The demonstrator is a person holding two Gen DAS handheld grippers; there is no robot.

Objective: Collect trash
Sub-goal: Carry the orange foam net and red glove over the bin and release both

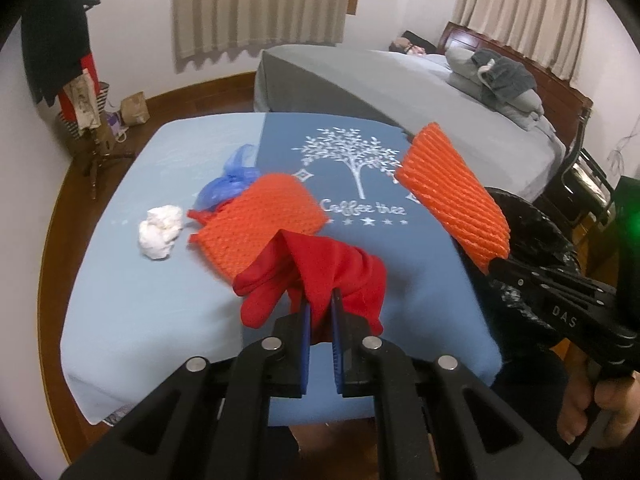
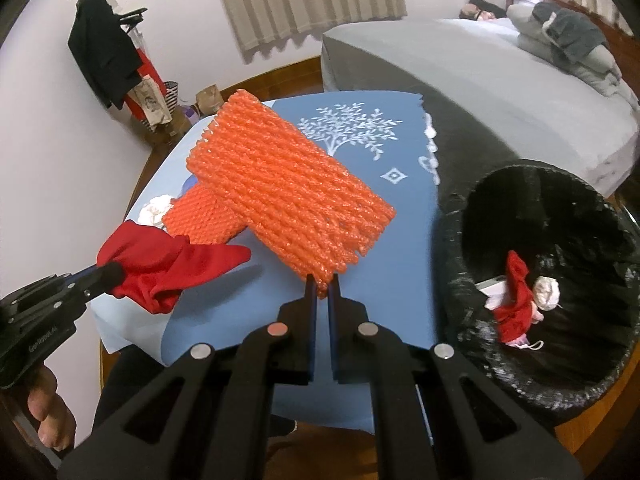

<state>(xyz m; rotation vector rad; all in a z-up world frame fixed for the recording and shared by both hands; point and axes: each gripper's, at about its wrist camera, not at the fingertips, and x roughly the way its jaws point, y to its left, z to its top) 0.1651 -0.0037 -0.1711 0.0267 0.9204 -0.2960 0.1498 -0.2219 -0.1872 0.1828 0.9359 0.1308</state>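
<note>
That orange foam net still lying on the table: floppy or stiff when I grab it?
Probably springy, not limp: the matching net in the right hand-held gripper juts out flat from one pinched corner. Likely very light. The table one lies partly over other scraps, so it may drag them.

Legible text, left wrist view: dark blue cloth on the surface carries white script "Coffee tree" beneath a printed white tree, with a row of stars under it. Right gripper body is marked "DAS" in pale letters. Right wrist view: left gripper body bears small lettering, too blurred to read with confidence.
</note>
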